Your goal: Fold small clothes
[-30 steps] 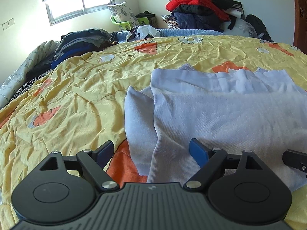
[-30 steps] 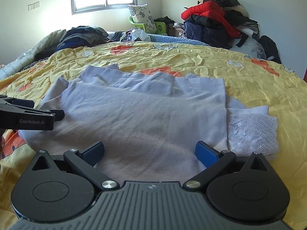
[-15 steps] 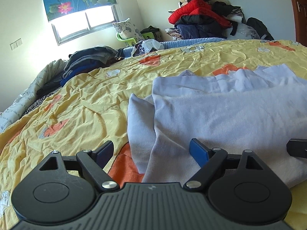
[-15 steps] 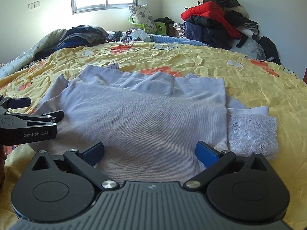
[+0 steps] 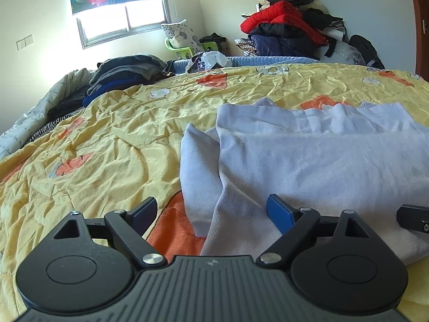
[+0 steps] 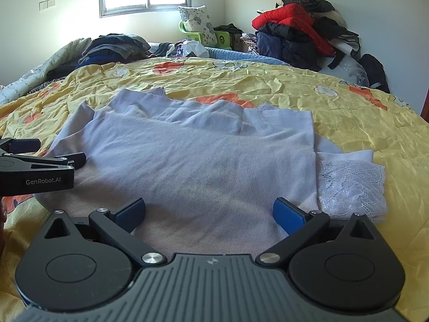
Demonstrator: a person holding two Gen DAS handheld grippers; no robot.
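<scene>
A pale lilac knit garment [image 5: 308, 161] lies partly folded on the yellow bedspread [image 5: 107, 147]; it also shows in the right wrist view [image 6: 203, 161], with a white lace trim [image 6: 351, 185] sticking out at its right side. My left gripper [image 5: 211, 209] is open and empty, low over the garment's left near corner. My right gripper [image 6: 209, 210] is open and empty over the garment's near edge. The left gripper shows at the left of the right wrist view [image 6: 40, 161], and a tip of the right gripper shows at the right of the left wrist view [image 5: 413, 218].
The bed has a yellow quilt [image 6: 348, 102] with orange prints. A stack of dark folded clothes [image 5: 126, 72] lies at the far left. A pile of jackets, red on top [image 6: 295, 32], stands in the far right corner. A green chair with a pillow [image 6: 198, 26] stands under the window.
The left gripper has tilted upward and dropped lower near the garment's left corner, so more wall and window show. The right gripper has barely moved. Both stay open.
</scene>
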